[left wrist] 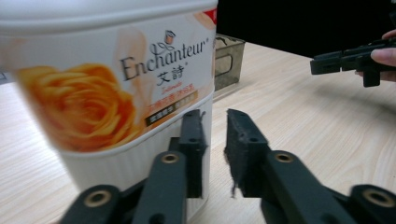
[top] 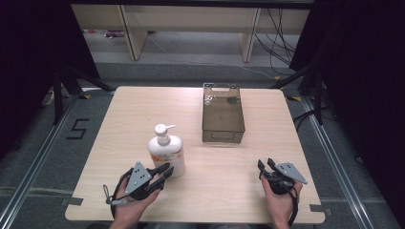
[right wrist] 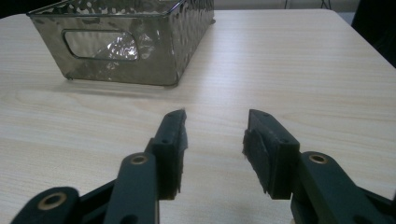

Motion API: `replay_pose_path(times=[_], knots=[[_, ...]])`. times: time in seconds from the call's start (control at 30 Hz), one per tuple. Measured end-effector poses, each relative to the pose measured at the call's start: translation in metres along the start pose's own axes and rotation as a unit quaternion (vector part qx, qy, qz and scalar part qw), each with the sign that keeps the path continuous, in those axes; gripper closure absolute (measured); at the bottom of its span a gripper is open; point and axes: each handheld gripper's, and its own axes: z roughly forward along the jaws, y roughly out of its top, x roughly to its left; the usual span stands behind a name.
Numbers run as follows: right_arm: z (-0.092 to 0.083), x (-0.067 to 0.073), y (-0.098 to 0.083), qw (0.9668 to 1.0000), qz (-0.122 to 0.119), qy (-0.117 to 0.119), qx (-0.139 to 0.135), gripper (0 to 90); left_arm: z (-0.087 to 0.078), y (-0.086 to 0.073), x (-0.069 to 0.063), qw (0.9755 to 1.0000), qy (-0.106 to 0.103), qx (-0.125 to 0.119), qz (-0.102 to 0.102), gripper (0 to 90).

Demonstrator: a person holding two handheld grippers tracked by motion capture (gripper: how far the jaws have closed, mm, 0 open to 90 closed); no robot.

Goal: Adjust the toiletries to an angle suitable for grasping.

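Though beside open jaws, lotion bottle (left wrist: 112, 88) ungripped.

A lab: black curtains (top: 28, 57), numbered floor marking (top: 78, 129), loose cables (top: 279, 40).

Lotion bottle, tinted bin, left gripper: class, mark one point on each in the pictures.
lotion bottle (top: 166, 151): high view, on the white body above its orange label.
tinted bin (top: 222, 134): high view, on the near end wall.
left gripper (top: 165, 172): high view, midway between its fingertips, beside the bottle.

Both hands rest low, the left gripper (top: 164, 172) and the right gripper (top: 265, 165) each with jaws slightly apart, gripping nothing.
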Motion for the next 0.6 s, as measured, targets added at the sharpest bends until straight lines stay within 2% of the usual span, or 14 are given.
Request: replay_pose_path(times=[0.1, 0.13, 0.2, 0.23, 0.27, 0.3, 0.37, 0.4, 0.43, 0.47, 0.5, 0.53, 0.57, 0.6], knots=[[-0.003, 0.008, 0.004, 0.9997, -0.009, 0.012, -0.021, 53.7, -0.015, -0.005, 0.006, 0.9998, 0.015, -0.007, 0.005, 63.8], [-0.006, 0.014, 0.007, 0.9995, -0.002, 0.015, -0.027, 52.2, -0.018, -0.007, 0.009, 0.9997, 0.019, -0.01, 0.007, 61.8], [-0.009, 0.024, 0.014, 0.999, -0.019, 0.021, -0.034, 49.5, -0.023, -0.012, 0.015, 0.9995, 0.029, -0.006, 0.009, 56.7], [-0.01, 0.032, 0.017, 0.9987, -0.011, 0.03, -0.041, 48.4, -0.023, -0.012, 0.015, 0.9995, 0.029, -0.006, 0.009, 54.5], [-0.011, 0.037, 0.021, 0.9976, -0.019, 0.05, -0.045, 47.3, -0.026, -0.018, 0.024, 0.9995, 0.031, 0.002, 0.0, 52.0], [-0.011, 0.037, 0.021, 0.9976, -0.019, 0.05, -0.045, 47.3, -0.026, -0.018, 0.024, 0.9995, 0.031, 0.002, 0.0, 49.4], [-0.013, 0.049, 0.027, 0.9965, -0.032, 0.056, -0.054, 45.4, -0.029, -0.024, 0.032, 0.9992, 0.04, 0.009, -0.005, 44.6], [-0.016, 0.065, 0.034, 0.9952, -0.033, 0.071, -0.059, 44.6, -0.029, -0.03, 0.041, 0.9991, 0.04, 0.013, -0.004, 42.2], [-0.018, 0.073, 0.038, 0.9951, -0.025, 0.076, -0.058, 44.4, -0.029, -0.03, 0.041, 0.9991, 0.04, 0.013, -0.004, 40.0], [-0.018, 0.077, 0.042, 0.9936, -0.038, 0.084, -0.066, 43.9, -0.03, -0.035, 0.049, 0.9989, 0.042, 0.019, -0.006, 37.7], [-0.018, 0.077, 0.042, 0.9936, -0.038, 0.084, -0.066, 43.9, -0.03, -0.035, 0.049, 0.9989, 0.042, 0.019, -0.006, 35.3], [-0.02, 0.092, 0.049, 0.9915, -0.041, 0.098, -0.075, 43.4, -0.029, -0.04, 0.057, 0.9988, 0.044, 0.02, -0.01, 33.6], [-0.02, 0.092, 0.049, 0.9915, -0.041, 0.098, -0.075, 43.4, -0.029, -0.04, 0.057, 0.9988, 0.044, 0.02, -0.01, 31.9], [-0.02, 0.109, 0.056, 0.9884, -0.041, 0.12, -0.083, 43.3, -0.027, -0.044, 0.063, 0.9988, 0.043, 0.019, -0.01, 30.3]])
